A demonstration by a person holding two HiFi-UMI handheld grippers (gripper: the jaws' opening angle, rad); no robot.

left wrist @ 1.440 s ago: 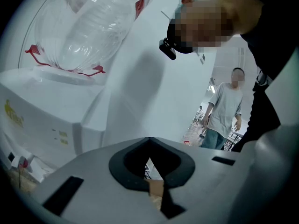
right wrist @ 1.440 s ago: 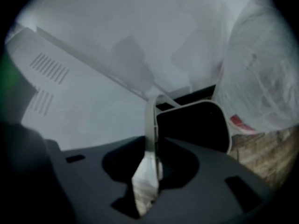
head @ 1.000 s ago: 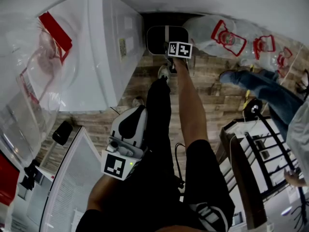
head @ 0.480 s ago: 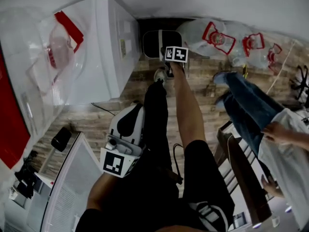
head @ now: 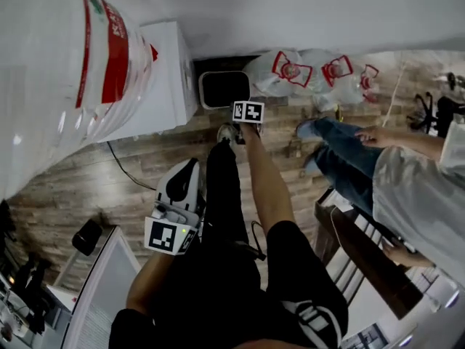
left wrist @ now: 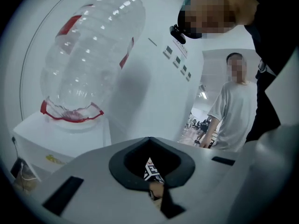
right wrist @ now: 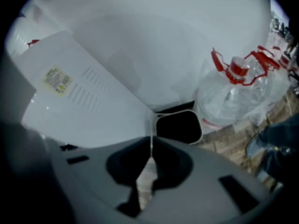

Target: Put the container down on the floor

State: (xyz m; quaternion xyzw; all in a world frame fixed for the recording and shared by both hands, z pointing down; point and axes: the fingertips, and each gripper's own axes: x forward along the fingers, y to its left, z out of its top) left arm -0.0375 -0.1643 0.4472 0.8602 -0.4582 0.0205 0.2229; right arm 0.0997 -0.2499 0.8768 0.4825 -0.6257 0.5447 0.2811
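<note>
Right gripper point(right wrist: 150, 146) higher; jaws closing, empty

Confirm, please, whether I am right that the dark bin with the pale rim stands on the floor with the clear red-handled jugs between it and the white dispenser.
Not quite: the bin itself stands between the white dispenser and the red-handled jugs. It is on the floor, as you say. The head view shows this.
</note>
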